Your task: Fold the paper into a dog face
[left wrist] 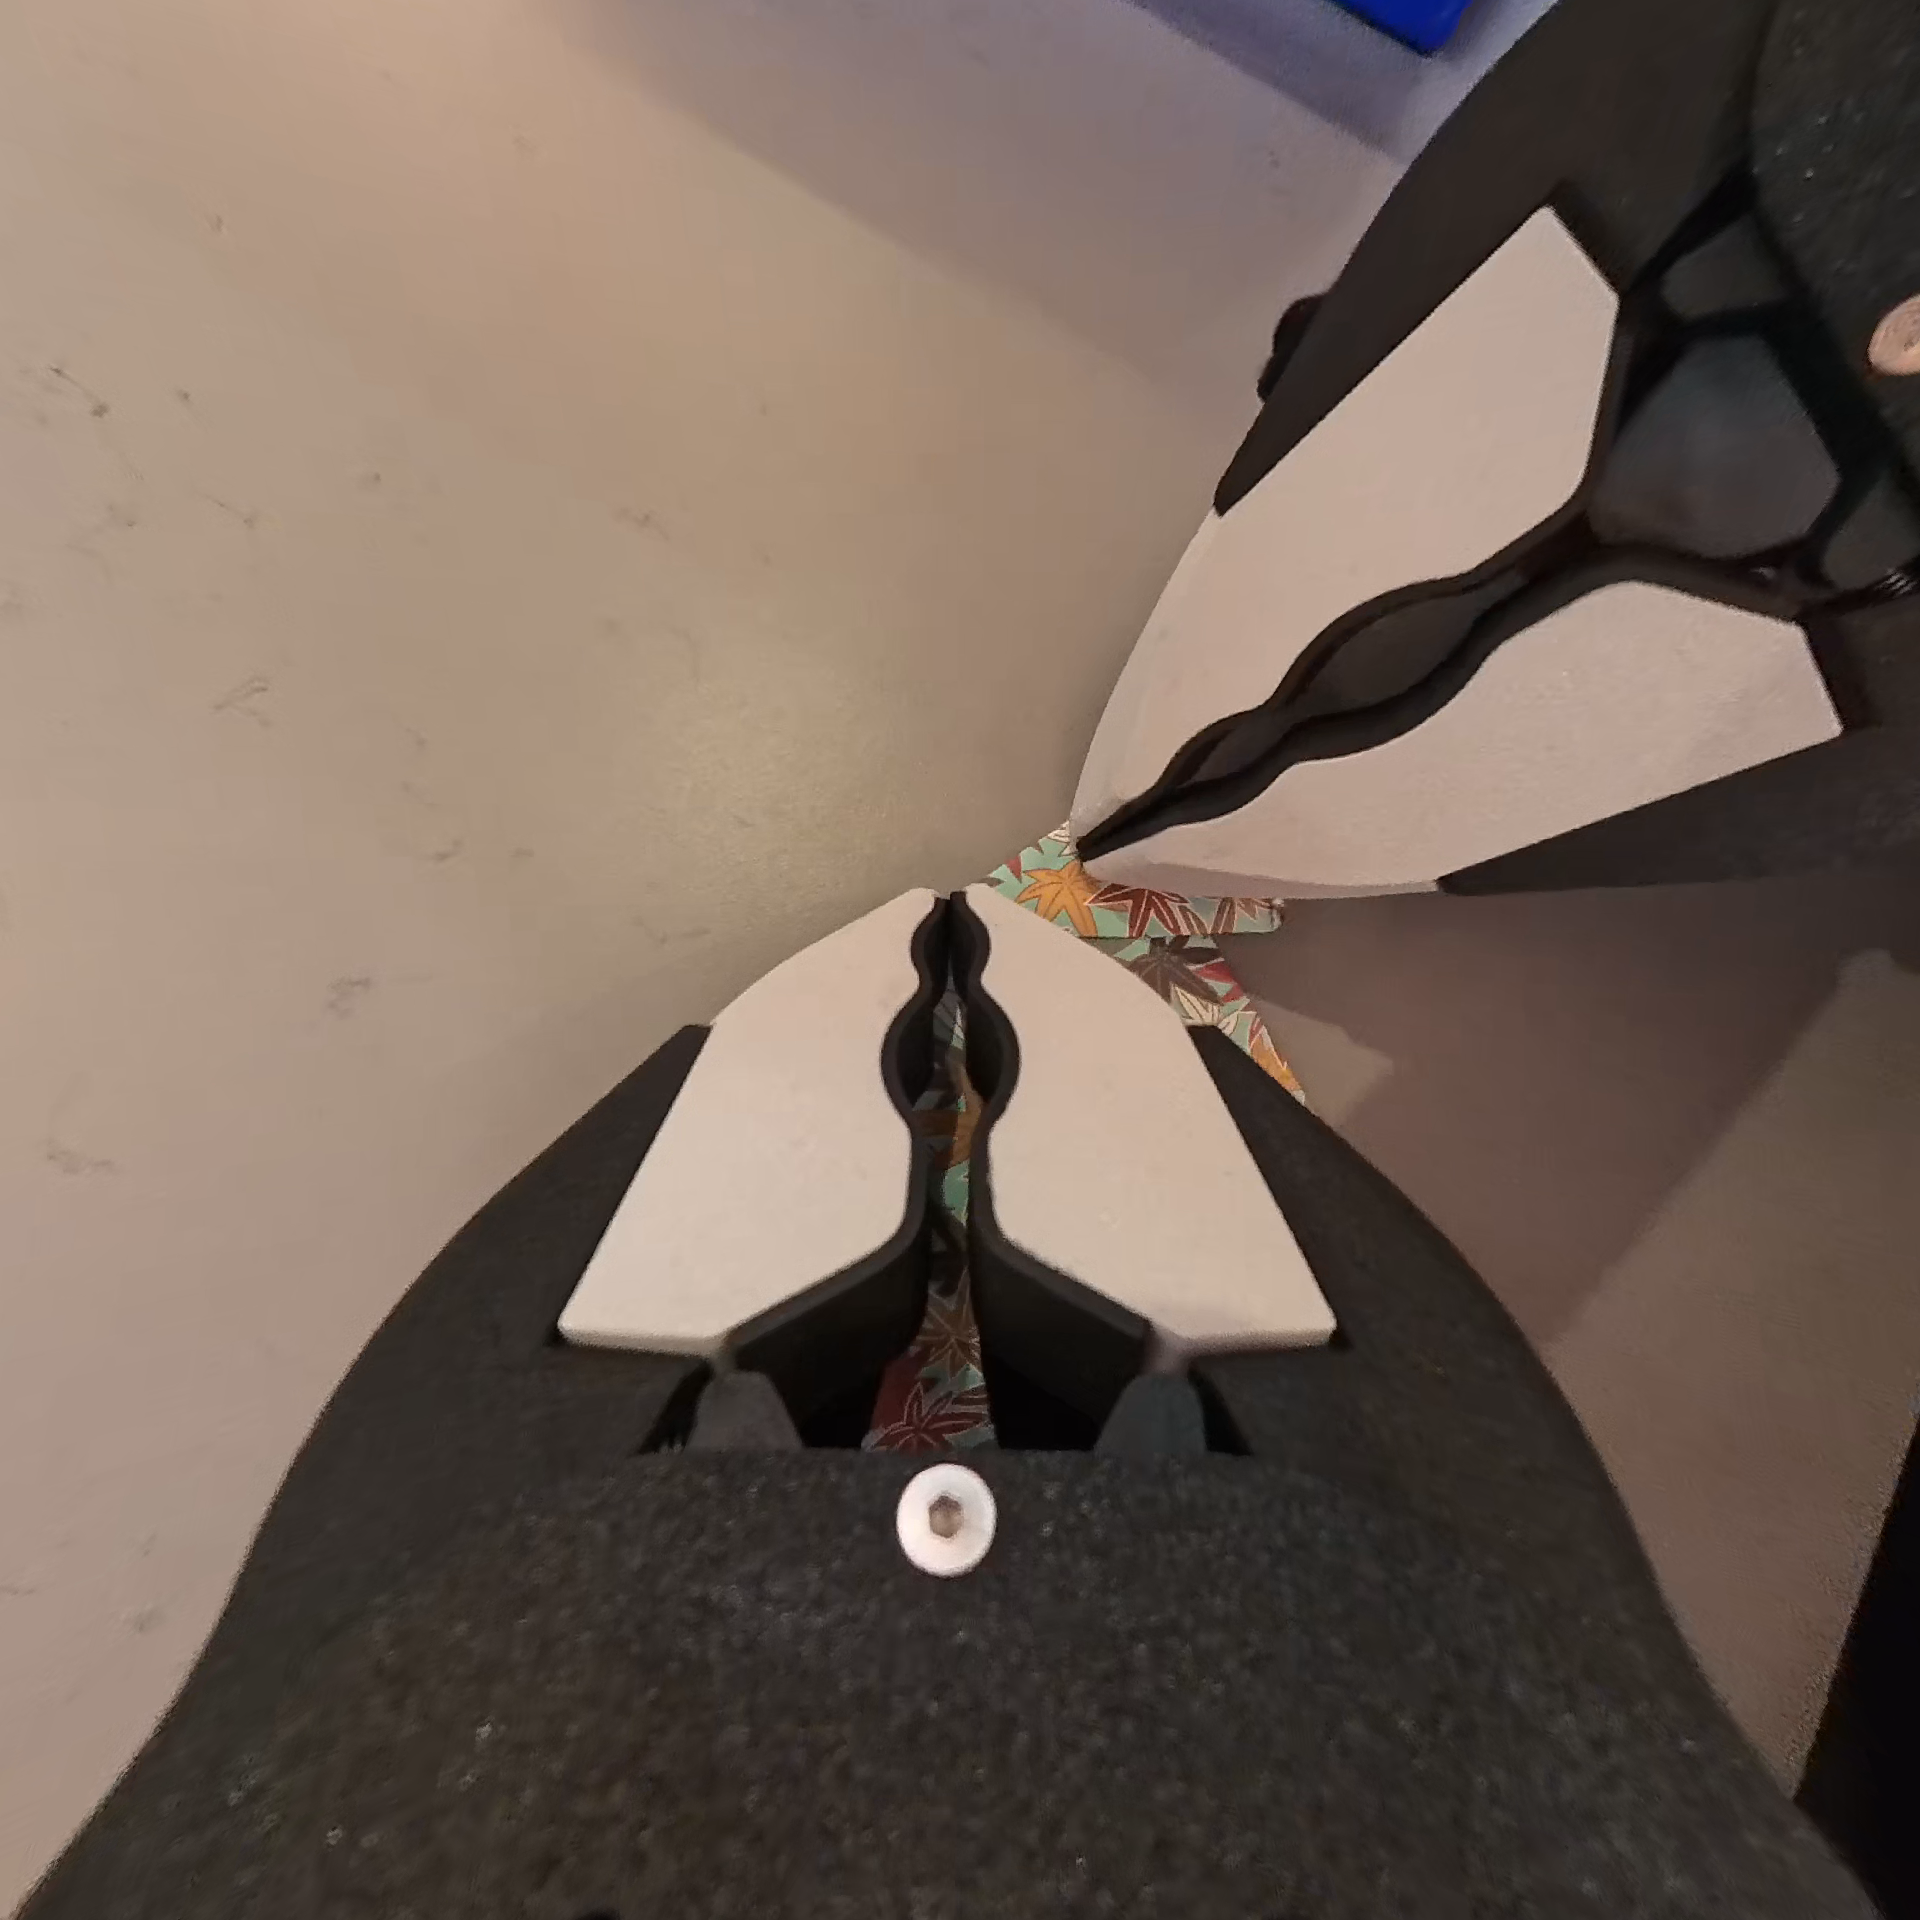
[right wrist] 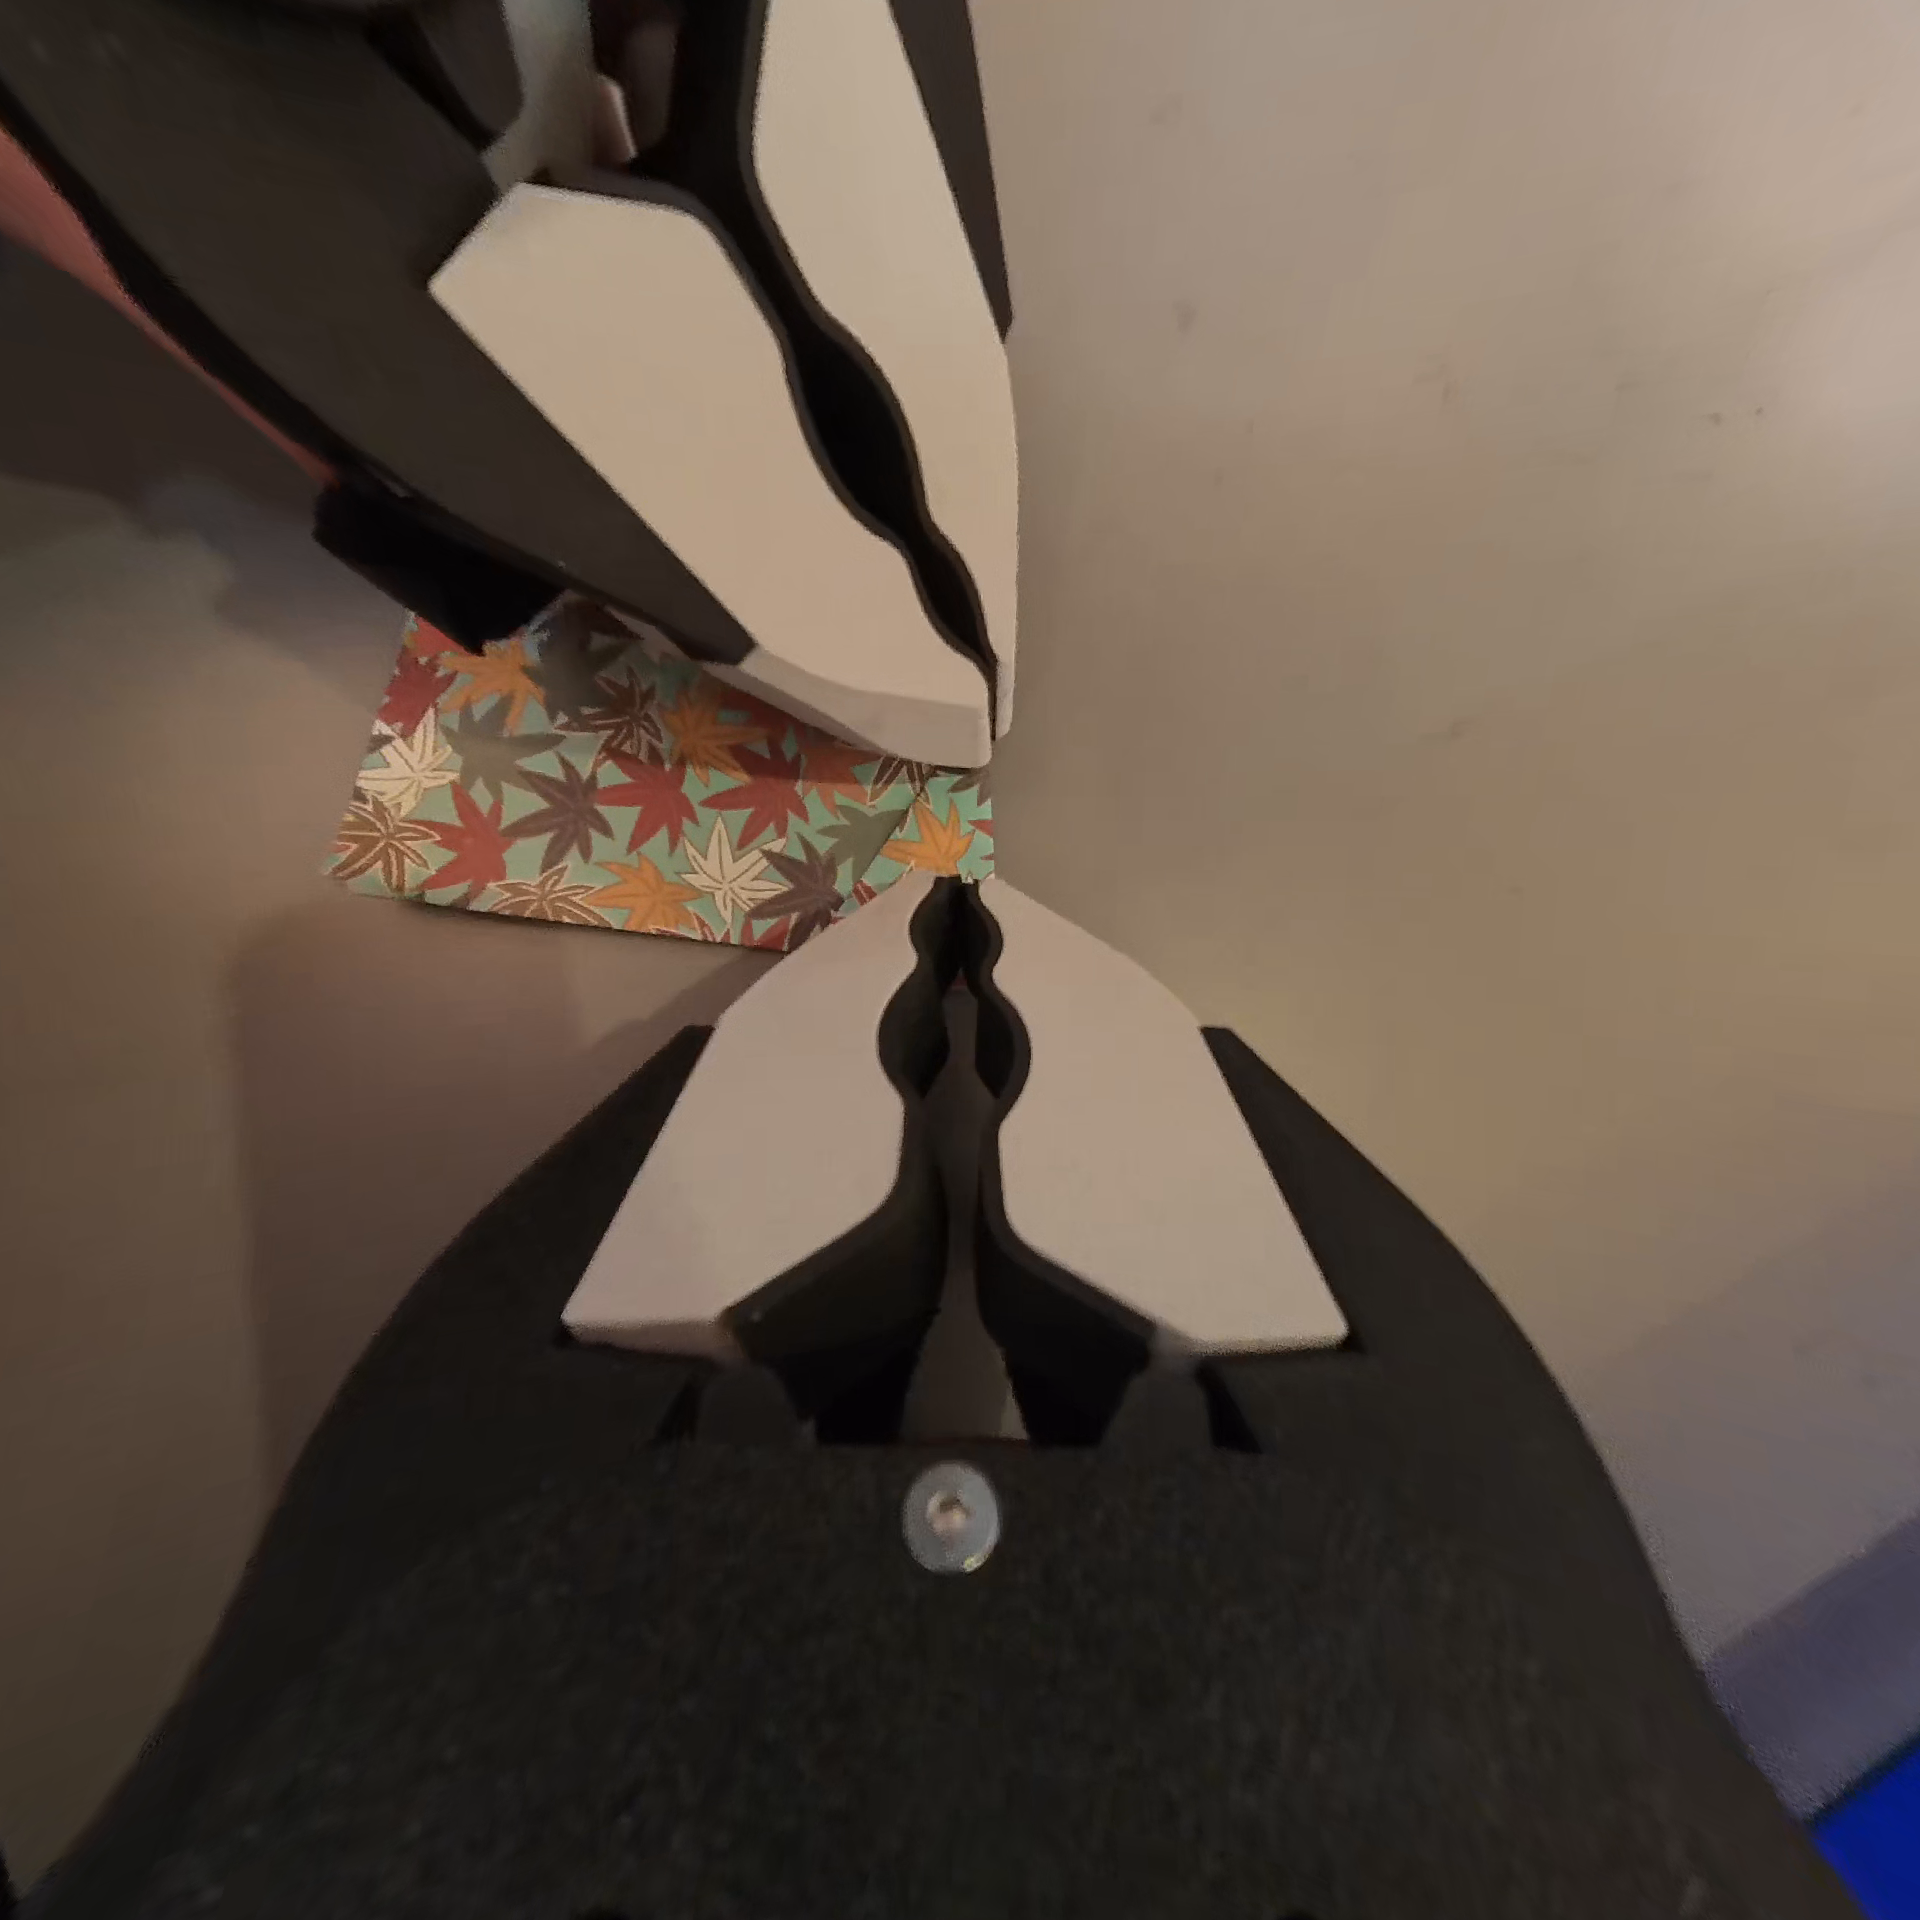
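Observation:
The paper [right wrist: 623, 821] is a folded sheet with a teal ground and maple leaves, lying flat on the beige table [right wrist: 1455, 520]. In the right wrist view my left gripper [right wrist: 992, 717] comes down from the top, shut, its tips on the paper's far right edge. My right gripper [right wrist: 961, 888] is shut, its tips touching the paper's near right corner. In the left wrist view my left gripper [left wrist: 953, 902] lies over the paper [left wrist: 1153, 920], which shows through the gap between its fingers. My right gripper [left wrist: 1081, 847] meets the paper from the upper right. I cannot tell whether either pinches the paper.
A blue object [left wrist: 1392, 21] sits at the far edge of the table, and it also shows low in the right wrist view [right wrist: 1870, 1507]. A dark edge [left wrist: 1870, 1558] runs down the right of the left wrist view.

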